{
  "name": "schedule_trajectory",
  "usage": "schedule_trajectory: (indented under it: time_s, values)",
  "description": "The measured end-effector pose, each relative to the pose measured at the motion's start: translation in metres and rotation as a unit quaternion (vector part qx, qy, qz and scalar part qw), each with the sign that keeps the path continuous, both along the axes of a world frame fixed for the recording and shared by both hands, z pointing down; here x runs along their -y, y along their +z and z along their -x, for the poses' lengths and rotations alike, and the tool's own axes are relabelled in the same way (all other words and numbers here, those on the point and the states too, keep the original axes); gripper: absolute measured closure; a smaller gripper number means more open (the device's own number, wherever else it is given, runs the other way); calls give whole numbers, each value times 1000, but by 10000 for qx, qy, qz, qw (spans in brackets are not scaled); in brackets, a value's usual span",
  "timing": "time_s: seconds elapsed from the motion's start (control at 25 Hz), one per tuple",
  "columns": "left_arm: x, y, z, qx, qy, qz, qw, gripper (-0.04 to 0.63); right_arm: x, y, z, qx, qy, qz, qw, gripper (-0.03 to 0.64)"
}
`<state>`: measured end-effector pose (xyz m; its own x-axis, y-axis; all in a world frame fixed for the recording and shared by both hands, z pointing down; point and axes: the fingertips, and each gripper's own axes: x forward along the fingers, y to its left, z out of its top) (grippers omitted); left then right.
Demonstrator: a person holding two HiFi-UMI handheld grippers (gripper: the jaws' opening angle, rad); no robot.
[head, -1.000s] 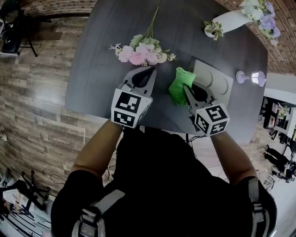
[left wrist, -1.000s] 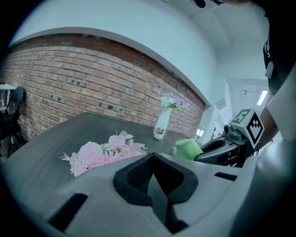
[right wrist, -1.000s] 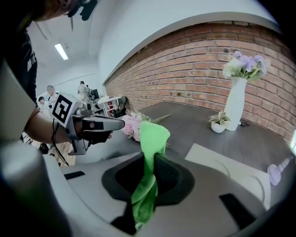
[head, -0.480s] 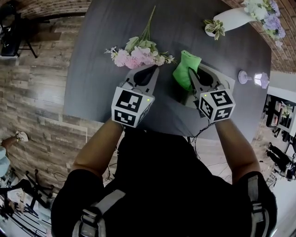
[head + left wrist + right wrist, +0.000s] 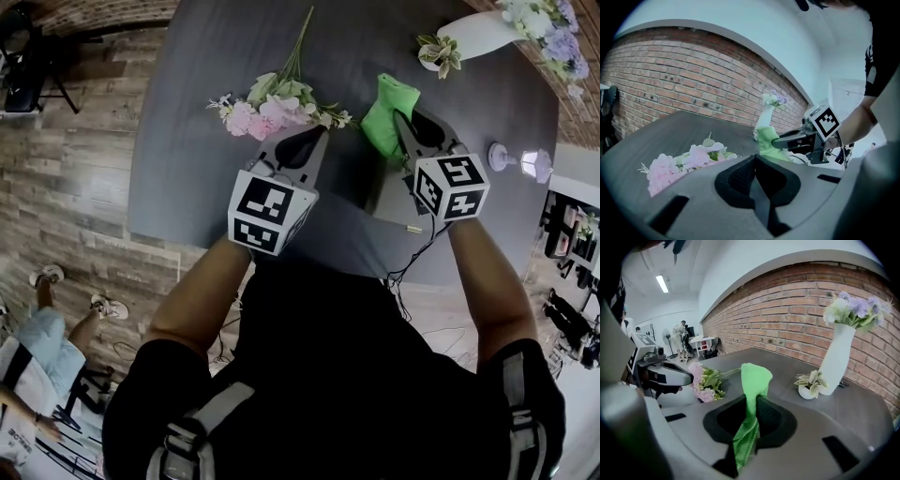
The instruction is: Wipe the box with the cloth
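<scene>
Your right gripper (image 5: 400,118), clenched on the bright green cloth (image 5: 381,127), has swept forward over the pale grey flat box (image 5: 386,200), so wiping looks underway, while your left gripper (image 5: 312,134) waits closed and empty.

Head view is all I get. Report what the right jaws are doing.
Observer: The right gripper is shut on the green cloth, which sticks up past the jaws.
Operator: Now give me the left one.
Observer: The left gripper is shut too, with nothing between its jaws.
</scene>
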<state>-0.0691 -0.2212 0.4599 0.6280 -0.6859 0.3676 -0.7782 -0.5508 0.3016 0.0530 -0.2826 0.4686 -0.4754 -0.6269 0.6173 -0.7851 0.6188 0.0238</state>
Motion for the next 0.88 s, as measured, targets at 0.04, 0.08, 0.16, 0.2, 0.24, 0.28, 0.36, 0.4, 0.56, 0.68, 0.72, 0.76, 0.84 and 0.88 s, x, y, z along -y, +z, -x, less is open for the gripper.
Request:
schedule_trajectory:
  time_s: [0.04,0.08,0.16,0.2,0.24,0.28,0.36,0.4,0.56,0.68,0.72,0.76,0.84,0.88]
  values:
    - [0,0,-1,11,1,6,10000,586,3,0,-1,-18,-1,-1,10000,561]
    - [1,0,-2,19,2,11,10000,586,7,1,-3,-36,1,1,10000,561]
    - [2,0,-4,31,3,19,10000,586,14,1,-6,-78,13,9,10000,561]
    - [2,0,-5,36,3,20,10000,586,17,1,-7,-101,19,13,9999,563]
    - [2,0,-6,42,1,18,10000,586,21,2,-9,-125,25,16,9999,561]
    - [3,0,-7,48,-3,14,10000,586,24,2,-11,-149,32,18,9999,561]
    - [3,0,-9,61,-9,7,10000,586,28,4,-14,-187,48,20,9998,561]
    - [3,0,-10,68,-11,5,10000,586,30,4,-16,-200,59,20,9998,561]
    - [6,-1,-16,98,-7,-9,10000,586,34,7,-26,-171,149,48,9997,563]
    - [6,-2,-22,120,24,-10,9999,586,33,7,-36,-137,225,83,9996,561]
    - [6,-2,-25,129,36,-12,9999,586,34,7,-40,-134,244,89,9996,561]
    - [7,-3,-27,138,49,-14,9999,586,34,7,-44,-134,262,93,9995,561]
    - [7,-3,-34,153,75,-18,9999,586,35,7,-53,-137,303,98,9994,561]
    - [8,-3,-37,161,88,-20,9998,586,36,8,-58,-140,329,98,9993,561]
